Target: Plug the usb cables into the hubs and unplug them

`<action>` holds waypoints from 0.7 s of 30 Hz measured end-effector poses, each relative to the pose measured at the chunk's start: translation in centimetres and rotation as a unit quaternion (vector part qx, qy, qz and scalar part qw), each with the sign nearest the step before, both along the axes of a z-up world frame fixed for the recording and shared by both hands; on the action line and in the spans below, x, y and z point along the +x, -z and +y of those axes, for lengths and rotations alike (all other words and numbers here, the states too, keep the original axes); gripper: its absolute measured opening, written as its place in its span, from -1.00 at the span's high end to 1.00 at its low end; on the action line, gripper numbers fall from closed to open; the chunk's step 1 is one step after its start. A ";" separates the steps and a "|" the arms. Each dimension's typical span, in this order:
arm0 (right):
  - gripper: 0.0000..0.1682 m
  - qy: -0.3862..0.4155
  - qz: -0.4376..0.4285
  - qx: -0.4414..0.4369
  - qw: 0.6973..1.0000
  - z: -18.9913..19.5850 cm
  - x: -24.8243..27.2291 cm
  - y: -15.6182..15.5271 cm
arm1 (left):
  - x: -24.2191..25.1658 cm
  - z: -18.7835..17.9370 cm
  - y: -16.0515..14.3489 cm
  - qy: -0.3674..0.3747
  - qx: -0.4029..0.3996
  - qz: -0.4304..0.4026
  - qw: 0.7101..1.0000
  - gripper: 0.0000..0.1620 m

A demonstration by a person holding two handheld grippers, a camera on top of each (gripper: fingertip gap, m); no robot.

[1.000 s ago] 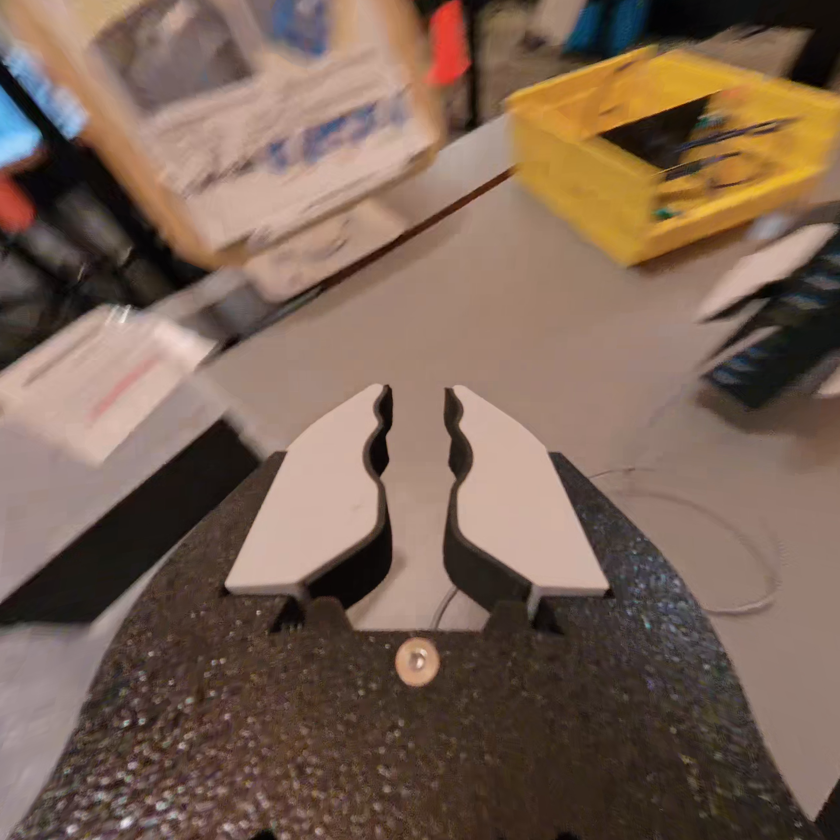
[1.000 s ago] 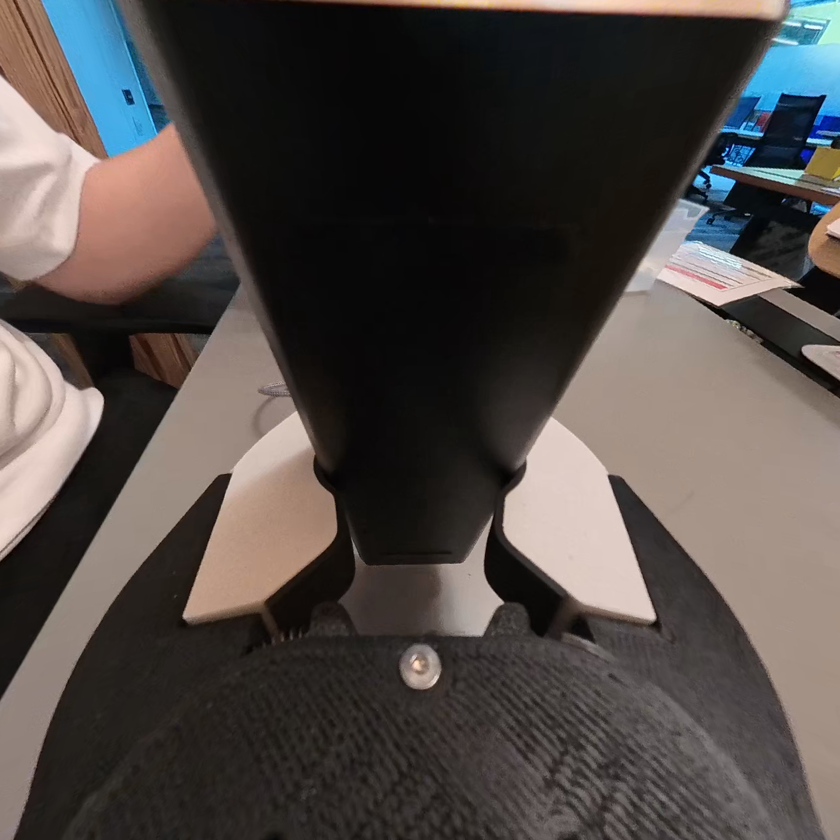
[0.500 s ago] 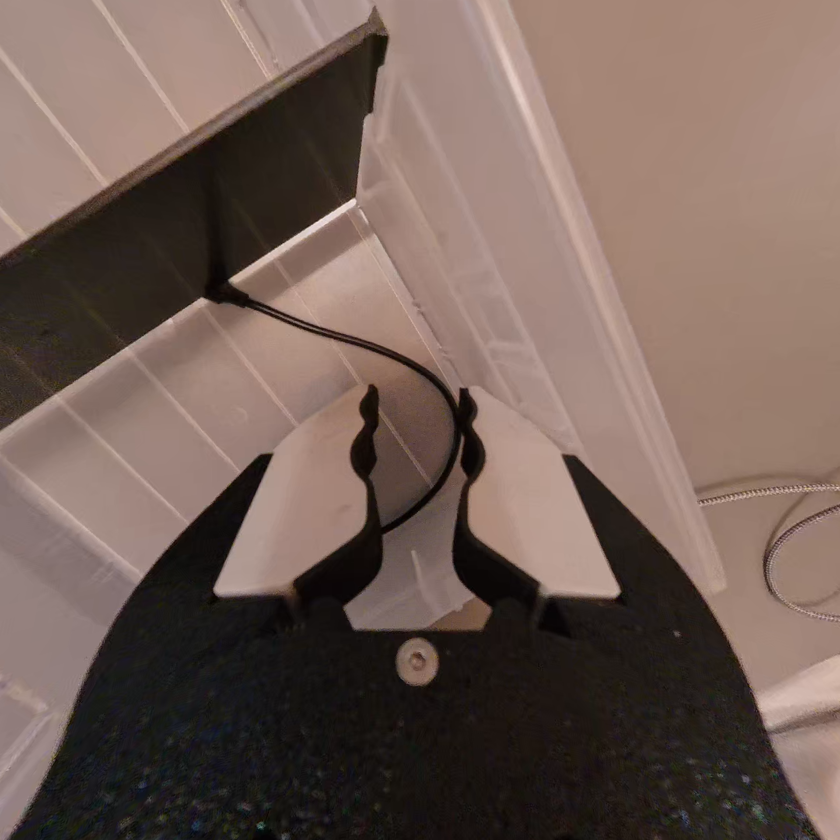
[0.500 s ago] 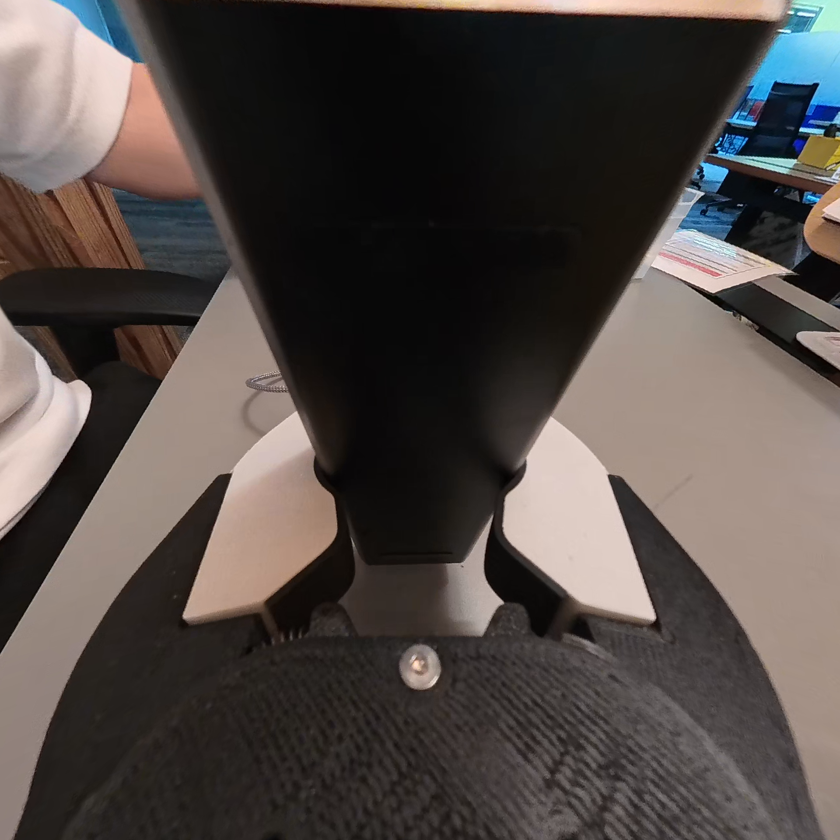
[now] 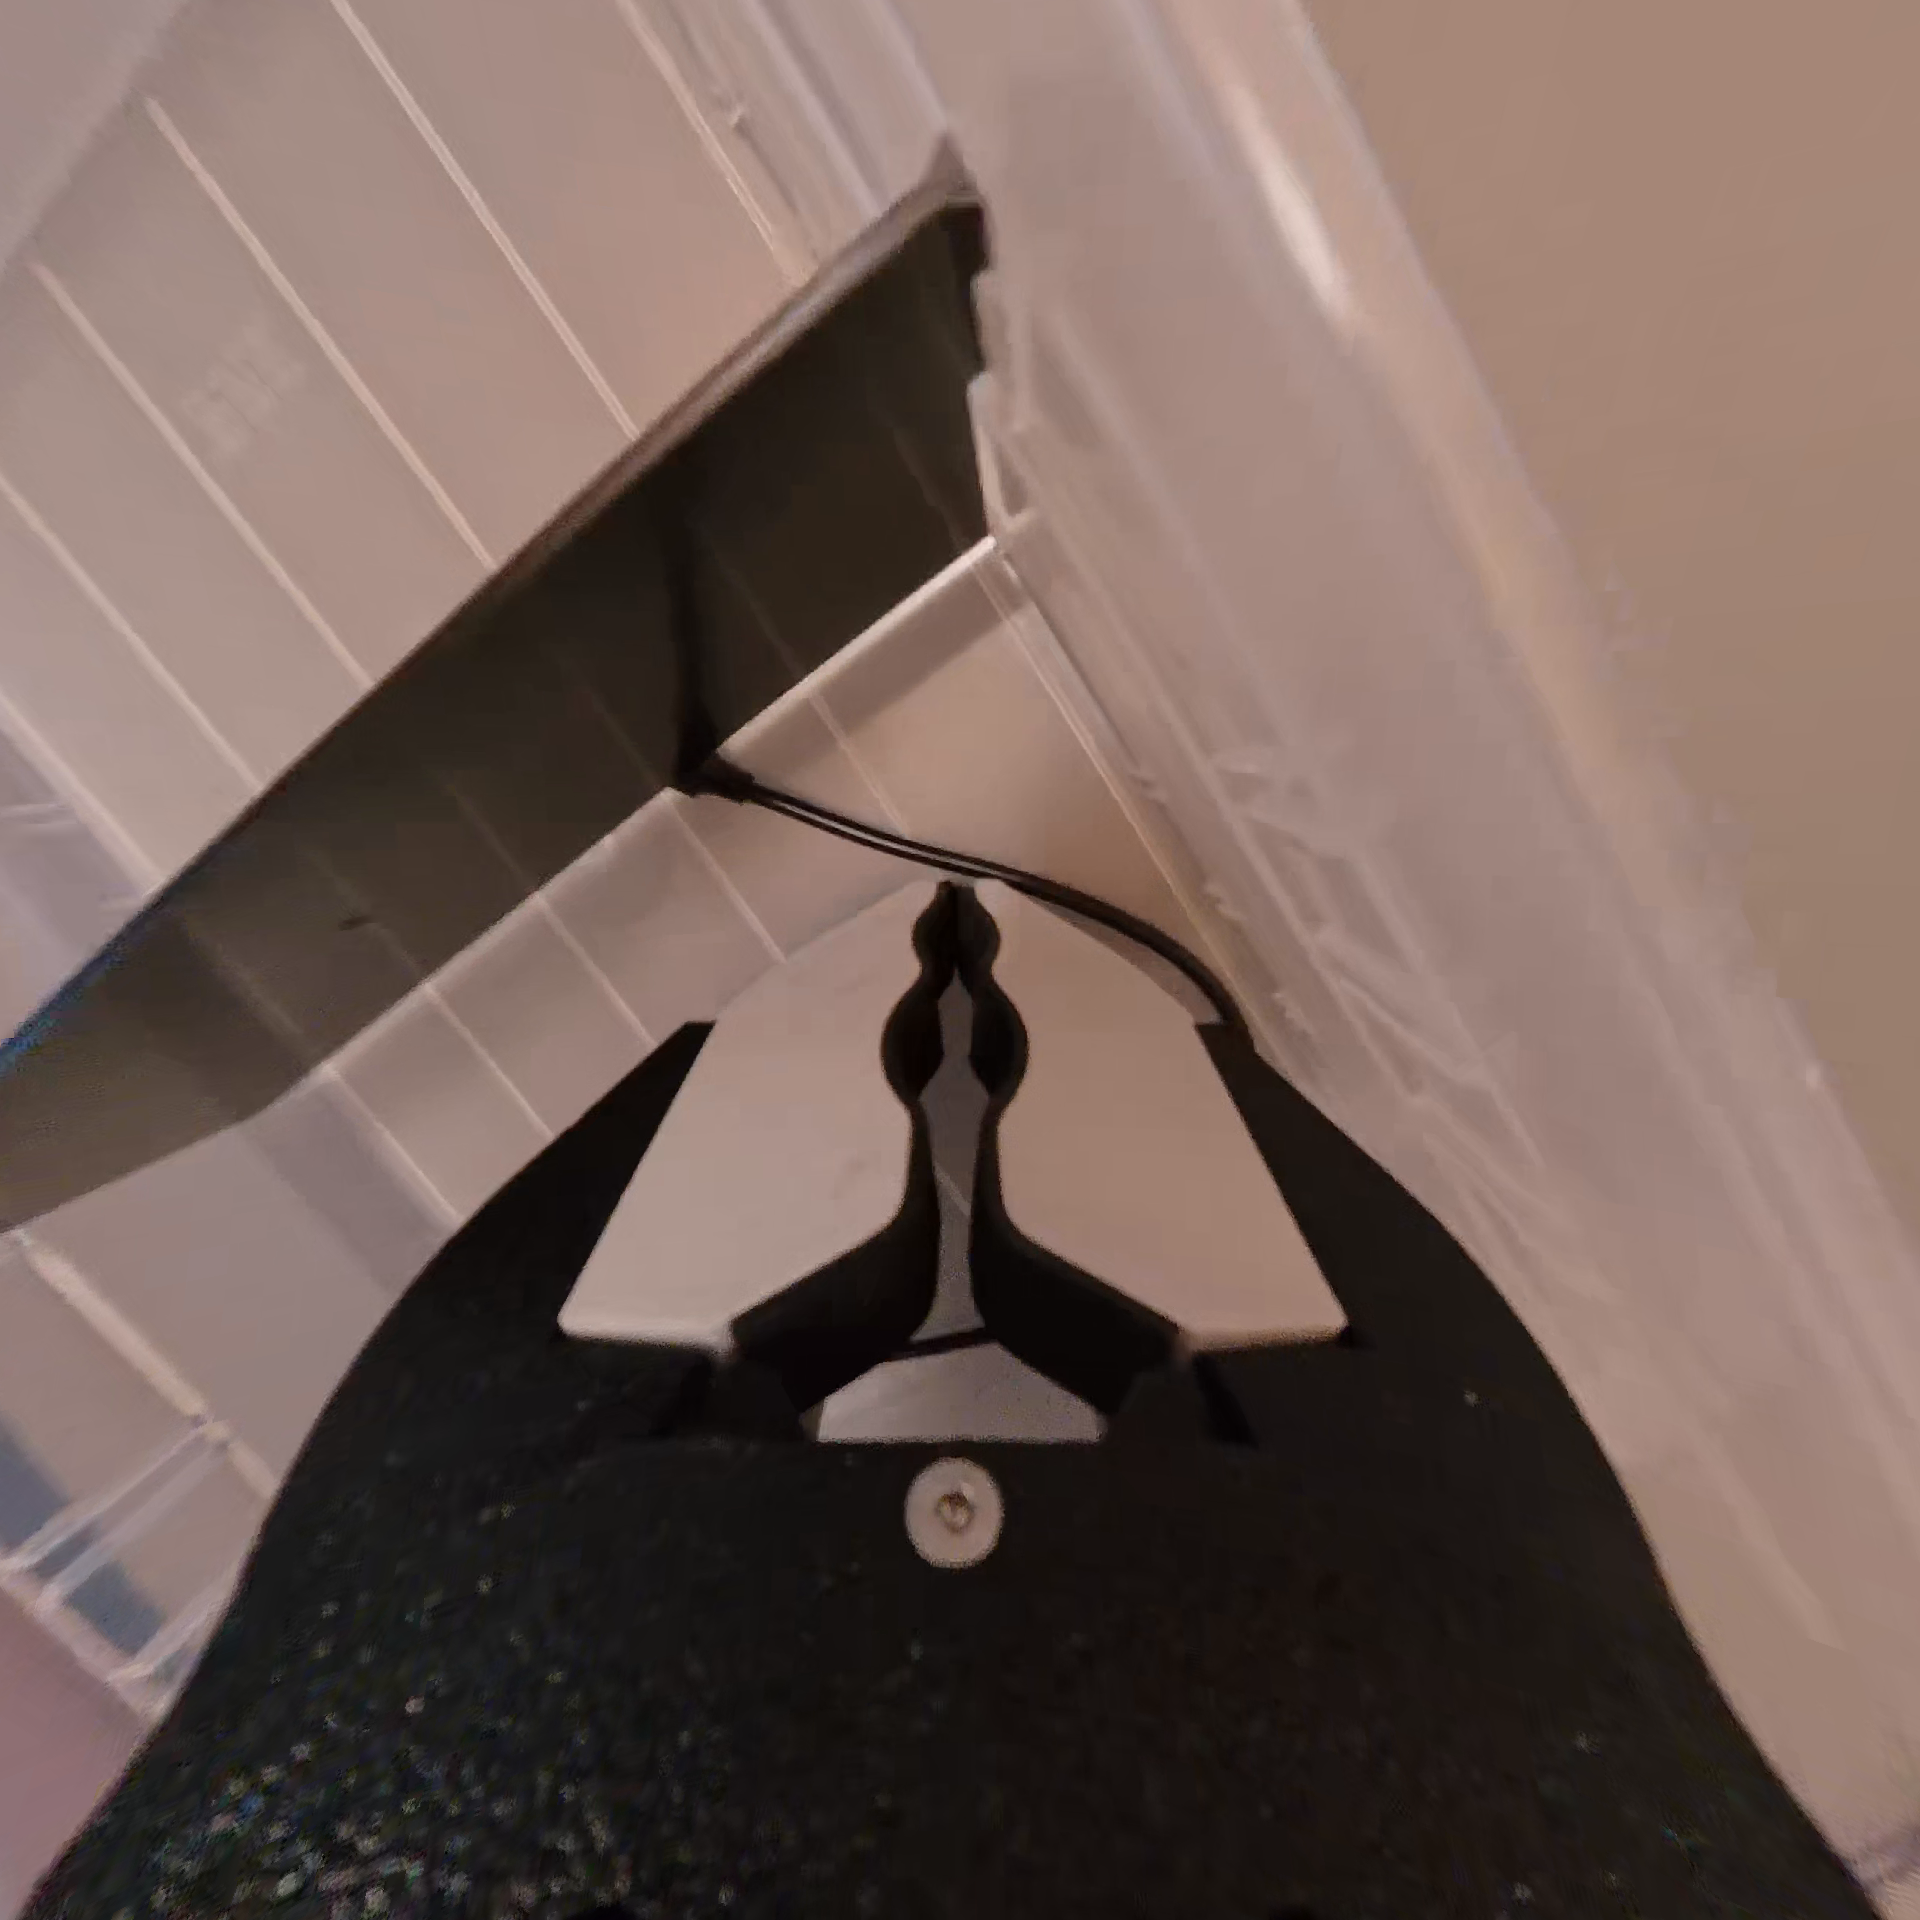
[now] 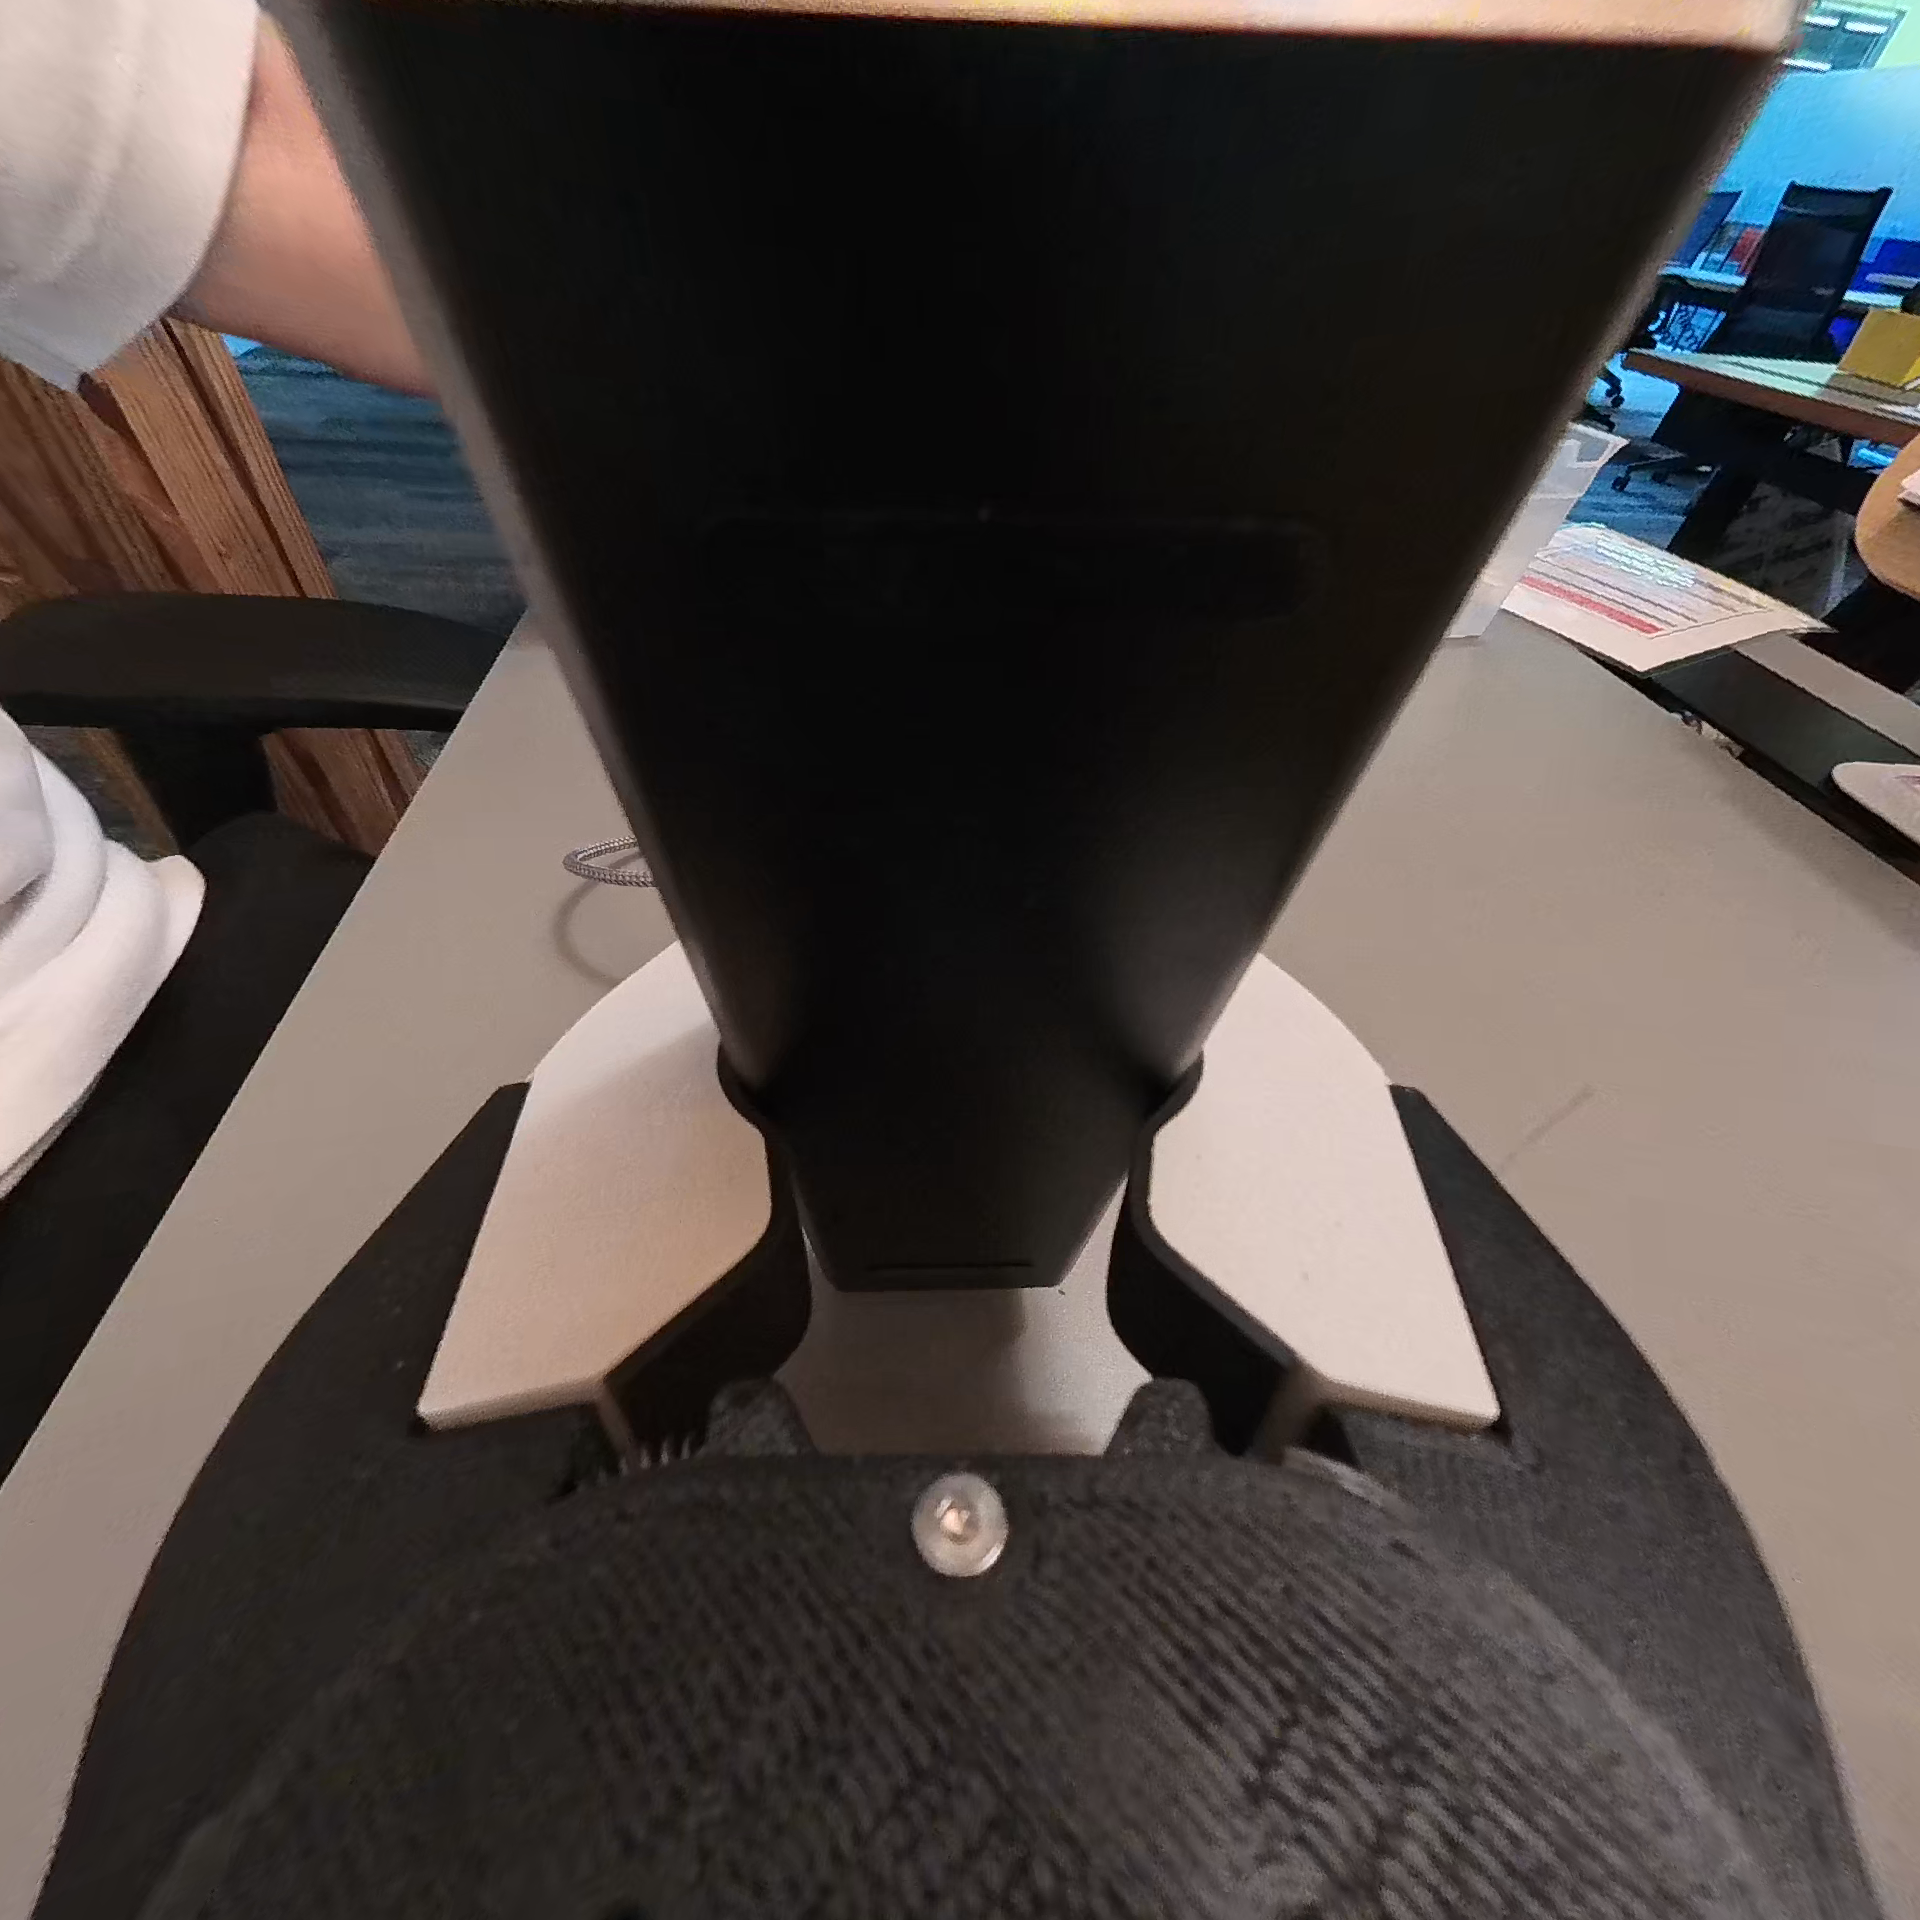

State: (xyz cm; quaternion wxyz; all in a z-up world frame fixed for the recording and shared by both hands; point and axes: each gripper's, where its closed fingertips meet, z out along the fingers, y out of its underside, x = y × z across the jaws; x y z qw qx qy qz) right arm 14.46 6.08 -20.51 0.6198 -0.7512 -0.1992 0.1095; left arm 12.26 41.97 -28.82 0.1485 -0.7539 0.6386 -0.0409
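In the left wrist view my left gripper is shut, its tips touching. It points into a clear plastic bin where a flat dark hub lies. A thin black cable leaves the hub, runs across just beyond the tips and passes under the right finger. No cable shows between the pads. In the right wrist view my right gripper is shut on a large black box-shaped hub. Both fingers press on its sides and hold it over the grey table.
A silver braided cable lies on the table behind the held hub. A person's white sleeve and a black chair armrest are at the left. A printed sheet lies at the far right. Bare table shows right of the bin. Spacing between my two grippers at the tips: around 35 centimetres.
My left gripper swung from the open table down into the clear bin. Its jaws stood open around the thin black cable, then shut; the cable now lies outside them. My right gripper keeps its hold.
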 end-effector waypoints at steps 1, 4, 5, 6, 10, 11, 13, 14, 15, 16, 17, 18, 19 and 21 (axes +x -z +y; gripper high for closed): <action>0.14 0.000 -0.001 0.001 1.000 0.0 0.0 0.0 | 0.0 0.1 0.0 0.016 0.011 0.001 1.000 1.00; 0.14 0.000 -0.007 0.000 1.000 -0.1 -0.1 0.1 | -0.1 0.0 -0.3 0.040 0.016 0.001 0.999 1.00; 0.14 0.001 -0.010 -0.002 1.000 -0.1 -0.1 0.2 | 0.1 0.0 -0.8 0.038 0.010 -0.021 0.999 1.00; 0.14 0.001 -0.012 -0.002 1.000 -0.1 -0.2 0.2 | 0.5 -0.2 -1.6 0.034 -0.002 -0.049 0.998 1.00; 0.14 0.000 -0.012 -0.001 1.000 -0.2 -0.2 0.2 | 0.5 -0.8 -4.2 0.017 -0.052 -0.089 0.995 1.00; 0.14 0.000 -0.011 -0.001 1.000 -0.2 -0.2 0.2 | 0.2 -1.3 -4.3 0.017 -0.072 -0.078 0.994 1.00; 0.14 -0.003 -0.010 -0.003 1.000 -0.2 -0.3 0.2 | -0.1 -1.6 -4.0 0.014 -0.091 -0.057 0.994 0.71; 0.14 -0.003 -0.009 -0.005 1.000 -0.1 -0.3 0.2 | -0.3 -1.7 -3.6 0.014 -0.095 -0.046 0.994 0.67; 0.14 -0.004 -0.009 -0.007 1.000 -0.1 -0.3 0.3 | -0.3 -1.5 -3.3 0.010 -0.095 -0.039 0.995 0.64; 0.14 -0.006 -0.009 -0.009 1.000 -0.1 -0.3 0.3 | -0.2 -1.2 -2.9 0.000 -0.089 -0.036 0.995 0.59; 0.14 -0.007 -0.009 -0.010 1.000 -0.1 -0.3 0.3 | 0.0 -0.7 -2.5 -0.019 -0.084 -0.034 0.996 0.50; 0.14 -0.006 -0.009 -0.010 1.000 -0.1 -0.3 0.4 | 0.1 -0.4 -2.1 -0.043 -0.090 -0.032 0.994 0.35; 0.14 -0.007 -0.009 -0.010 1.000 -0.1 -0.3 0.4 | 0.4 -0.3 -1.8 -0.067 -0.104 -0.032 0.992 0.29; 0.14 -0.008 -0.008 -0.010 1.000 -0.1 -0.4 0.3 | 0.9 0.1 -1.2 -0.103 -0.110 -0.034 0.988 0.31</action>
